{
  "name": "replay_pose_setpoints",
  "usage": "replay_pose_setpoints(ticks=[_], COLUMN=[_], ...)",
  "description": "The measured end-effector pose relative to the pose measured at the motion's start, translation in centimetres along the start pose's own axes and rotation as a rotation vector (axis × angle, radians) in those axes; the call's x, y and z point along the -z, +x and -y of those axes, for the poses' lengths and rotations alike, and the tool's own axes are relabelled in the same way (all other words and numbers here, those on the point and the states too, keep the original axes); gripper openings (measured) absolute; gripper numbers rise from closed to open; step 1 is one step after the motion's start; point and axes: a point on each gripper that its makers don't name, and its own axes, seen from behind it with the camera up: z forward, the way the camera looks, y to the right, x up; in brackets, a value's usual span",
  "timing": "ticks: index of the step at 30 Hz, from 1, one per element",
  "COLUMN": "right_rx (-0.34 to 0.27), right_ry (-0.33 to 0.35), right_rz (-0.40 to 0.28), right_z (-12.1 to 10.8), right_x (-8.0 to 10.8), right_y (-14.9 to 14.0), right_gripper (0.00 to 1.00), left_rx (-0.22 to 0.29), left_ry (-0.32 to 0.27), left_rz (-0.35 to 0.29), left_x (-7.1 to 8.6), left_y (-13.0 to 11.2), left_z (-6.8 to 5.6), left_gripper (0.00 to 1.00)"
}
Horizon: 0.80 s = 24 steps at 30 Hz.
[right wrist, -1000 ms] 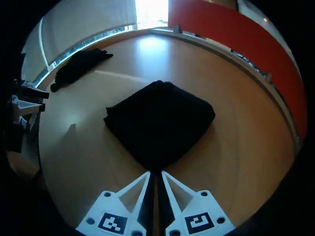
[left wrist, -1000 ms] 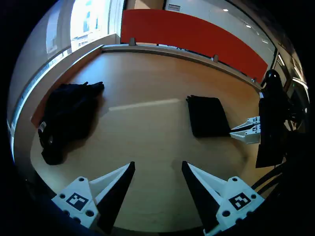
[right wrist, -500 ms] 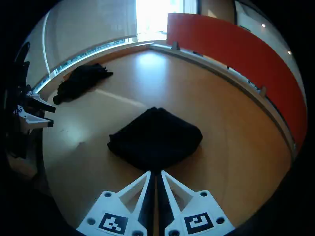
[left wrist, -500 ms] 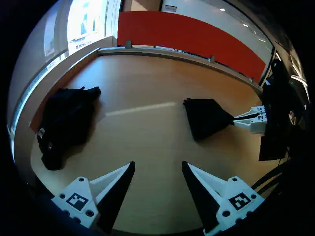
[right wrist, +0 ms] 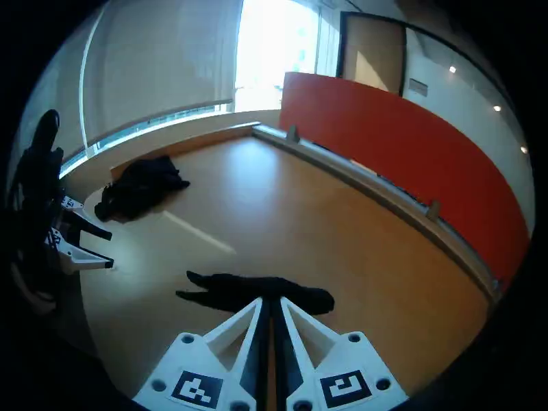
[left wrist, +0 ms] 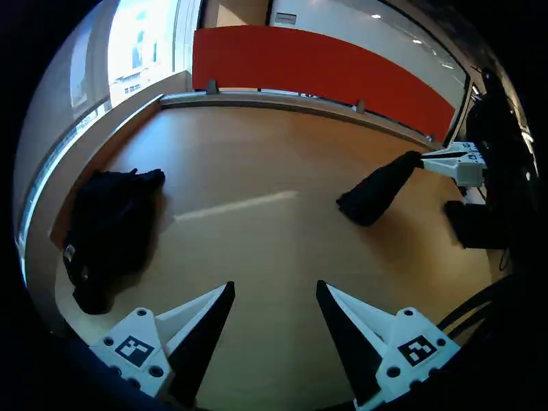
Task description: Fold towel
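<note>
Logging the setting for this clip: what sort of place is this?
Probably an office or shared workspace, not a home: a broad wooden desk edged by a red divider panel, a big bright window, and recessed ceiling lights.

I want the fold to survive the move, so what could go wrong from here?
The right gripper pinches the black towel by one end only, and the rest hangs down toward the table; the layers may sag open or slip out. The left gripper is open and well away from it, so nothing supports the hanging end; it may drag on the wood.
</note>
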Motion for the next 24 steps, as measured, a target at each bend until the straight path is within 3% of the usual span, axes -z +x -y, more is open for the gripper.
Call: replay_pose_setpoints(ticks=[8,24], right_rx=[-0.024,-0.072], right_ry=[-0.046,-0.158], right_rz=[-0.029,-0.021], right_z=[-3.0,-12.2], right_x=[2.8,8.6], right_y=[1.1,-1.6], right_gripper=[0.03,0.03], left_rx=[-0.025,-0.048], left_ry=[-0.014,-0.034], left_rz=[-0.009,-0.009], left_x=[-0.2,-1.0], left_y=[0.9,2.1], left_z=[-0.9,-2.8], left_gripper=[0.88,0.88])
